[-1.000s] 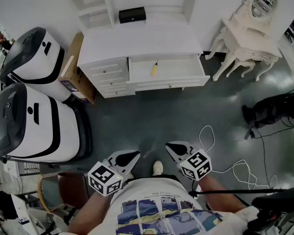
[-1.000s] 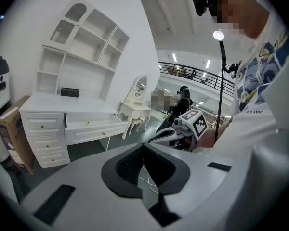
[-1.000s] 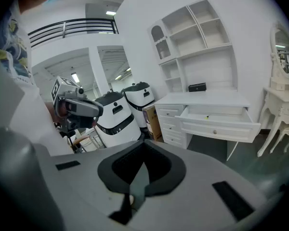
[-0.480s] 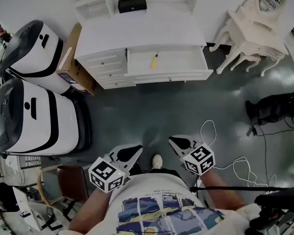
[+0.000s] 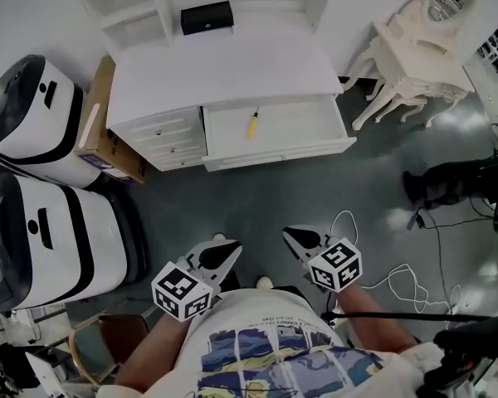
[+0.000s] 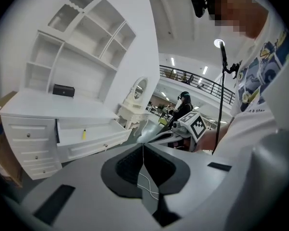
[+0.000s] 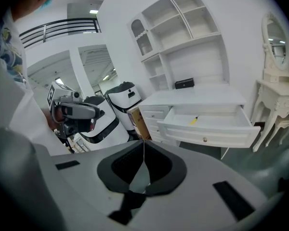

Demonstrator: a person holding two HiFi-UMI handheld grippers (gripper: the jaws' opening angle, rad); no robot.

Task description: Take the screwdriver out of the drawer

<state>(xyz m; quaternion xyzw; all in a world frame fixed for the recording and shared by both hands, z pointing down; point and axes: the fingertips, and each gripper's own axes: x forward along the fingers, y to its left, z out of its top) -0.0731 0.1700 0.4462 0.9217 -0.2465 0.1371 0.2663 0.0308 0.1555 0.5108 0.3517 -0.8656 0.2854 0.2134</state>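
Note:
A yellow screwdriver (image 5: pixel 253 123) lies in the open middle drawer (image 5: pixel 315 129) of a white desk. The left gripper view shows the screwdriver (image 6: pixel 84 134) far ahead at the left, and in the right gripper view the screwdriver (image 7: pixel 194 121) lies in the drawer (image 7: pixel 209 131) ahead at the right. My left gripper (image 5: pixel 229 252) and right gripper (image 5: pixel 291 235) hang side by side close to my body, over the grey floor, well short of the desk. Both are shut and hold nothing; the jaws meet in a thin line on the left gripper (image 6: pixel 143 144) and the right gripper (image 7: pixel 144 141).
A black box (image 5: pixel 207 17) sits on the desk top under white shelves. Two large white-and-black machines (image 5: pixel 33 222) and a cardboard box (image 5: pixel 100 139) stand at the left. A white vanity table (image 5: pixel 415 73) is at the right, with cables (image 5: pixel 398 284) on the floor beside it.
I have stepped toward the desk: it has slid left and a little closer in the head view. Both grippers came along, shut and empty as before.

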